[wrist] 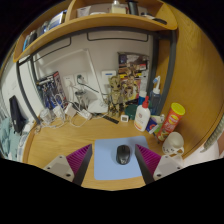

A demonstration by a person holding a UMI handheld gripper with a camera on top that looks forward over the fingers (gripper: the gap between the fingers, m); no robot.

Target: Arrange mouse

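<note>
A white glue bottle [143,118] (orange cap) stands beside a skull figurine [172,146].

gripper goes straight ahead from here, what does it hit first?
Most likely the mouse: it sits on the blue mouse pad, between and just ahead of the open jaws of the gripper. Depth is unclear; desk clutter lies well beyond.

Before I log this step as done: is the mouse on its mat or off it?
On it: the mouse lies on the blue mat, between the open fingers.
</note>
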